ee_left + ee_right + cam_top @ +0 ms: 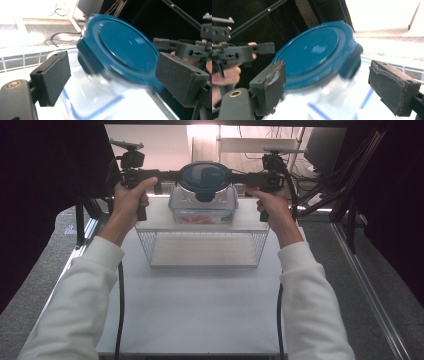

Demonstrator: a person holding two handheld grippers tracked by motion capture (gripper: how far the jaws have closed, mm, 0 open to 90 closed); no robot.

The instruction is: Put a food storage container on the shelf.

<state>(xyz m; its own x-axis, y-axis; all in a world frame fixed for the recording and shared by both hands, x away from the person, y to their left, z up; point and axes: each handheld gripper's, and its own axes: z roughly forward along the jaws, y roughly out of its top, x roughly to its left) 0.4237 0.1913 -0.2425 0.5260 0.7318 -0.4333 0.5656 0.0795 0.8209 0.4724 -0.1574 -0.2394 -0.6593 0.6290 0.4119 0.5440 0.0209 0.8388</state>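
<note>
On the white bench (200, 310), a wire rack (202, 237) carries a clear box (202, 207). Above it, a round blue-lidded container (205, 176) sits between the left claw (162, 176) and right claw (245, 179), both spread wide, equally near.

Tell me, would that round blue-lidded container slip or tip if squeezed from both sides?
Probably slippery: the round container has clear, smooth, curved walls. It may tip, since it sits atop another lidded box. It looks rigid, so it likely won't flex.

white table (200, 315) | wire rack (202, 247) on it | black curtains (45, 180) at both sides
</note>
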